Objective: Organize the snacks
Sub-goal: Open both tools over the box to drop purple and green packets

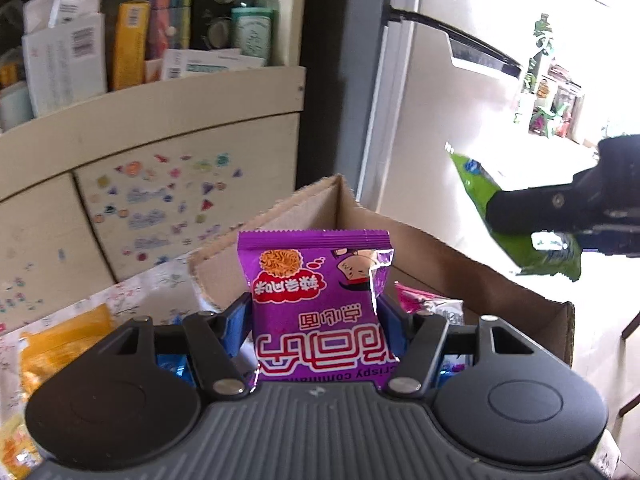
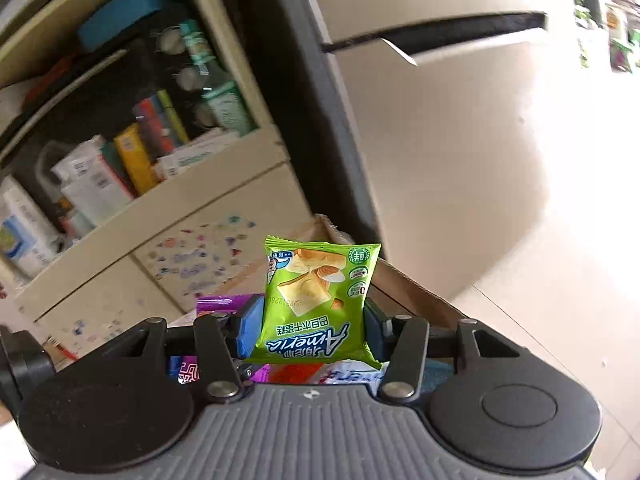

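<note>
A purple packet (image 1: 316, 304) is clamped in the left claw (image 1: 314, 320) and a green packet (image 2: 318, 300) in the right claw (image 2: 312, 328), above the partly filled cardboard box (image 1: 440, 248) at mid-frame, neither yet dropped in

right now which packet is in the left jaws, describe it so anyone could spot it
Find the open cardboard box in front of the stickered cabinet. Just over its near side, the left gripper pinches a purple packet by its sides. It shows an orange noodle ball and a red cloud label; the right gripper's packet is green.
</note>
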A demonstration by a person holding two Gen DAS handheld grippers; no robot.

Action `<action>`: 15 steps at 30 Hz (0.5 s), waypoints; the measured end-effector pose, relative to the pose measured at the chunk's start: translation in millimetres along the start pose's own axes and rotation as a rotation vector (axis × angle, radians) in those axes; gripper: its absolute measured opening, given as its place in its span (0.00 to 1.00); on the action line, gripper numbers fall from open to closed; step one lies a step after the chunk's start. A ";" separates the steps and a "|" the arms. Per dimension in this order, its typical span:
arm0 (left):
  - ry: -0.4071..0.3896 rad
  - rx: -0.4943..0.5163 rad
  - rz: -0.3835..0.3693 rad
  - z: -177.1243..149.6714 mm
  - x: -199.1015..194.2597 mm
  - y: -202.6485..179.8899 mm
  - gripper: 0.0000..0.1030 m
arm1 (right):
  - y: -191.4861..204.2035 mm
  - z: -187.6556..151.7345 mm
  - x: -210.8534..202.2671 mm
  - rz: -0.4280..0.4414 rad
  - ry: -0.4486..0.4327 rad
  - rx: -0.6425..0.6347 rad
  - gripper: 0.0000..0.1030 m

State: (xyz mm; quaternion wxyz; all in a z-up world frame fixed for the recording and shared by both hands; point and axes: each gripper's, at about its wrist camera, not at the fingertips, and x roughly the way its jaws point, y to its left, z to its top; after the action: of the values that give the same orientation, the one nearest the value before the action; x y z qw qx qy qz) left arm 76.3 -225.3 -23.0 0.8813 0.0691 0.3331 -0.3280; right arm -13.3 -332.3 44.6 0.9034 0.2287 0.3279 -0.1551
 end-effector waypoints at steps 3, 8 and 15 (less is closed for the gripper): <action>-0.005 -0.020 -0.014 -1.2 4.0 -2.6 0.81 | -3.9 -1.0 4.7 -0.044 0.002 0.033 0.65; -0.020 -0.020 -0.011 2.6 -5.1 -1.3 0.88 | -4.3 -0.7 3.8 -0.024 0.003 0.069 0.75; -0.012 -0.040 0.044 3.5 -21.0 16.8 0.91 | 6.3 -3.3 3.3 0.032 0.019 0.022 0.80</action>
State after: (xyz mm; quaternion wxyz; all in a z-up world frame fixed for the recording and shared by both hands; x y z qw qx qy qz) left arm 76.9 -202.4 -8.7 0.8914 0.0567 0.3329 -0.3023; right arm -9.9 -325.7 42.1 0.9000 0.2454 0.3310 -0.1421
